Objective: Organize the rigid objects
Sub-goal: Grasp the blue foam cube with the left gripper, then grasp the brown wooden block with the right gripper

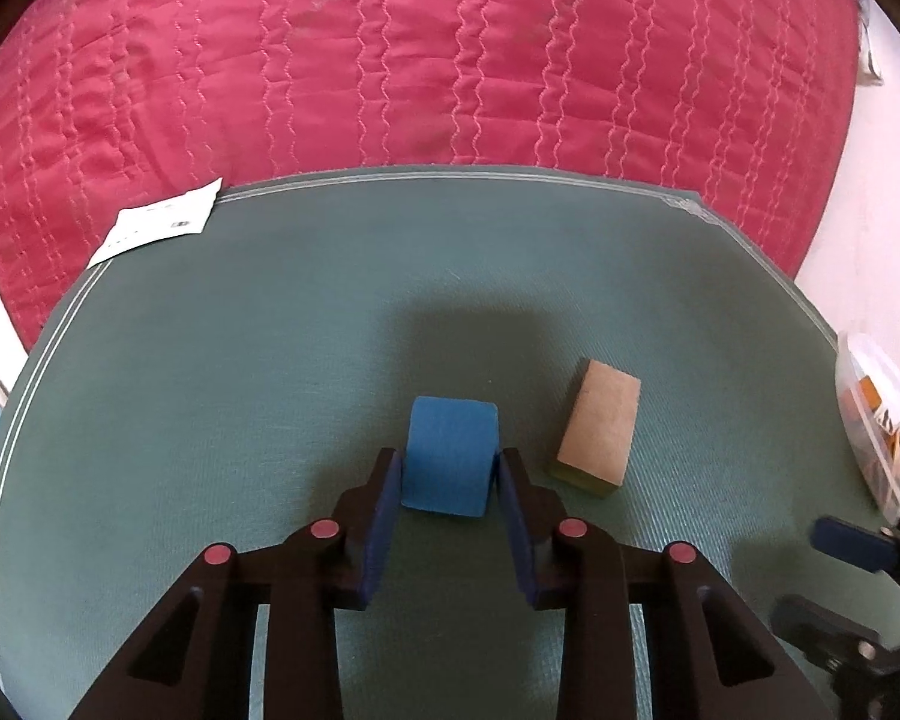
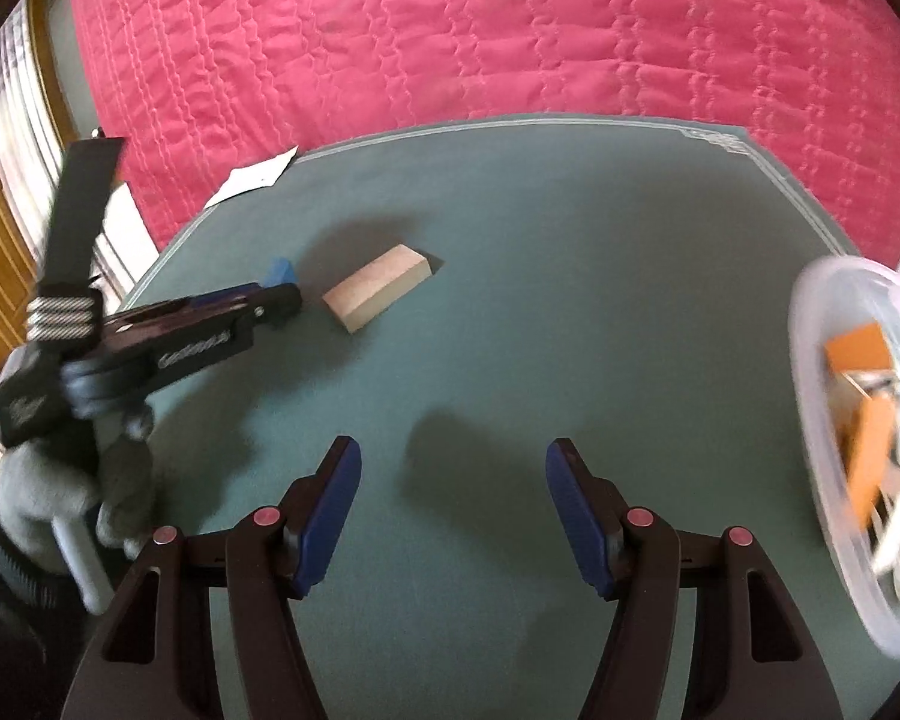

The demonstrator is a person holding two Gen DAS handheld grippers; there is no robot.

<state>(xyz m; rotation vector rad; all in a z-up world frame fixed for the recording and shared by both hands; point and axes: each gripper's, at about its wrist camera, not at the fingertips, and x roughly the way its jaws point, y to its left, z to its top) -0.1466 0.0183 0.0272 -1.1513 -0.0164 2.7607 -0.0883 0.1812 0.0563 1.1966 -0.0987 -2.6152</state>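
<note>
My left gripper [image 1: 450, 459] is shut on a blue block [image 1: 448, 456], its pads pressed on both sides, low over the green mat [image 1: 270, 360]. A tan wooden block [image 1: 597, 423] lies on the mat just to the right of it. In the right wrist view the left gripper [image 2: 276, 291] shows at the left with the blue block [image 2: 279, 270] at its tip, and the tan block [image 2: 378, 288] lies beside it. My right gripper [image 2: 453, 468] is open and empty above the mat [image 2: 570, 300].
A clear plastic tub [image 2: 810, 360] with orange and white pieces stands at the mat's right edge; it also shows in the left wrist view [image 1: 858, 420]. A white paper [image 1: 156, 225] lies at the mat's far left corner. A pink quilt [image 1: 390, 60] lies beyond.
</note>
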